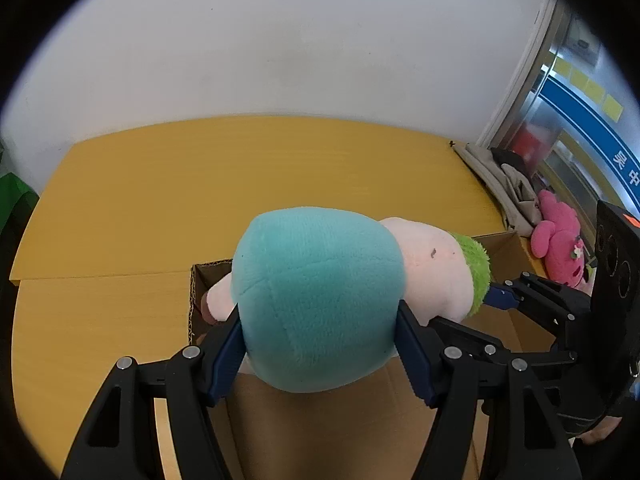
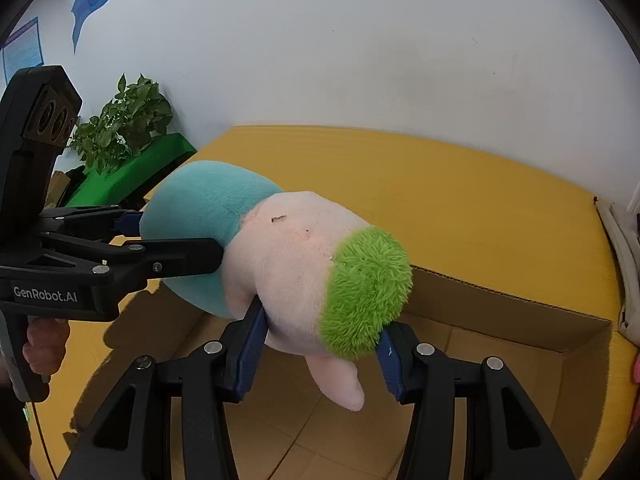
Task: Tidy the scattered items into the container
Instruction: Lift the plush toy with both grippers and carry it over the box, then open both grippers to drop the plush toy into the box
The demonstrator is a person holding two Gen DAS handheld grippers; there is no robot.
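Observation:
A plush doll [image 1: 320, 300] with a teal body, pale pink head and green fuzzy hair hangs in the air above an open cardboard box [image 1: 208, 280]. My left gripper [image 1: 320, 344] is shut on its teal body. My right gripper [image 2: 320, 344] is shut on its pink head near the green hair [image 2: 368, 300]. The doll [image 2: 288, 248] lies sideways between the two grippers, one pink limb hanging down into the box [image 2: 500, 300]. The left gripper shows in the right wrist view [image 2: 168, 240], the right one in the left wrist view [image 1: 508, 300].
The box stands on a yellow table [image 1: 160, 200] against a white wall. A pink plush toy [image 1: 560, 244] and grey cloth [image 1: 508, 184] lie at the table's right edge. A potted plant [image 2: 124, 124] on a green stand is to the left.

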